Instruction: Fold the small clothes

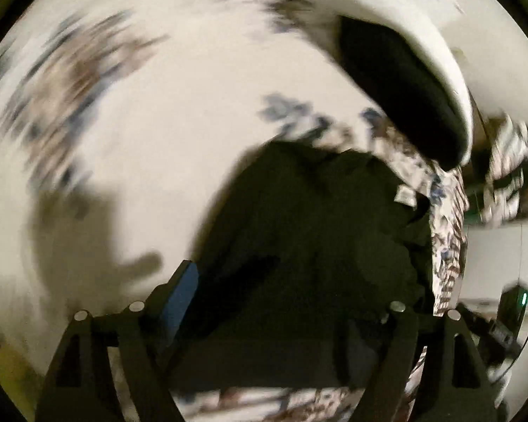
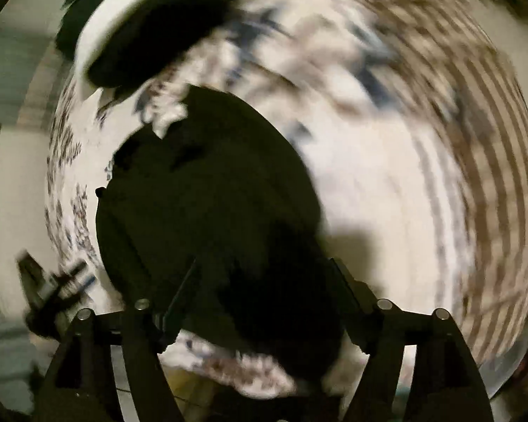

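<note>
- Blur smears both wrist views, so fine detail is lost
- Black garment (image 1: 309, 232) lies bunched on a pale patterned cloth (image 1: 130, 133) that covers the surface
- left tool (image 1: 281, 281) hangs above the garment with its jaws spread wide, and no fabric is pinched between them
- right tool (image 2: 264, 281) likewise stands wide open over the black garment, gripping nothing
- White basket (image 1: 436, 42) with dark contents sits beyond the garment, near its far edge
- Brown stripes band the cloth on the right of the right wrist view
- In that view, the left tool shows at lower left
</note>
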A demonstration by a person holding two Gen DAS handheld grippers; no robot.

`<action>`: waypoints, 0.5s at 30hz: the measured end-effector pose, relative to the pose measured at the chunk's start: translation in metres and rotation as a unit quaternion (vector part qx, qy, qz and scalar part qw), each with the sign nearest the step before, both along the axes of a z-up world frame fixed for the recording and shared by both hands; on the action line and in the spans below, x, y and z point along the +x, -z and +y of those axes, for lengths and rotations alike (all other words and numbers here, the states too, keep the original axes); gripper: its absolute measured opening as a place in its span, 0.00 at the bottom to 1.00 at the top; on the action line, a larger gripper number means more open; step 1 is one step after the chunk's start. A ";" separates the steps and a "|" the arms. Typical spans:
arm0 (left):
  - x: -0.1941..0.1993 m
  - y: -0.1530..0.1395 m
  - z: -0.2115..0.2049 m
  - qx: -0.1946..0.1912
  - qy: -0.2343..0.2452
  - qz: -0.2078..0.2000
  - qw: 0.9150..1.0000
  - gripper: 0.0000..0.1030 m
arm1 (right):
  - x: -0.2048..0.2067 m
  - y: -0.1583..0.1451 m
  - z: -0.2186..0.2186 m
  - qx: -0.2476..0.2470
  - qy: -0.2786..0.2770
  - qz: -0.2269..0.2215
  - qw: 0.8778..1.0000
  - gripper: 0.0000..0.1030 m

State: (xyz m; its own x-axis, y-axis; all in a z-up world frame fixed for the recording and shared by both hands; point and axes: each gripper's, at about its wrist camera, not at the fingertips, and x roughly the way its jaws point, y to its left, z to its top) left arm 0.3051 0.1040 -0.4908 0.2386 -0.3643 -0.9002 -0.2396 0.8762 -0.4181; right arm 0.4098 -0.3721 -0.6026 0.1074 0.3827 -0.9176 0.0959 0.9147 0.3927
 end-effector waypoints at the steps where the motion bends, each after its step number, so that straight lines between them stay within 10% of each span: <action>1: 0.018 0.005 -0.012 0.005 0.024 0.000 1.000 0.78 | 0.024 0.007 0.018 -0.012 -0.036 -0.003 0.999 0.91; 7: 0.098 0.049 -0.077 0.107 0.173 0.026 0.979 0.78 | 0.106 0.055 0.087 -0.117 -0.158 0.001 0.980 0.93; 11: 0.120 0.064 -0.091 0.132 0.194 0.024 0.972 0.78 | 0.138 0.069 0.088 -0.128 -0.141 0.001 0.982 0.93; 13: 0.125 0.068 -0.093 0.130 0.194 0.020 0.972 0.78 | 0.146 0.069 0.085 -0.111 -0.126 0.001 0.986 0.80; 15: 0.123 0.067 -0.095 0.126 0.196 0.001 0.973 0.74 | 0.150 0.069 0.086 -0.104 -0.125 -0.003 0.987 0.36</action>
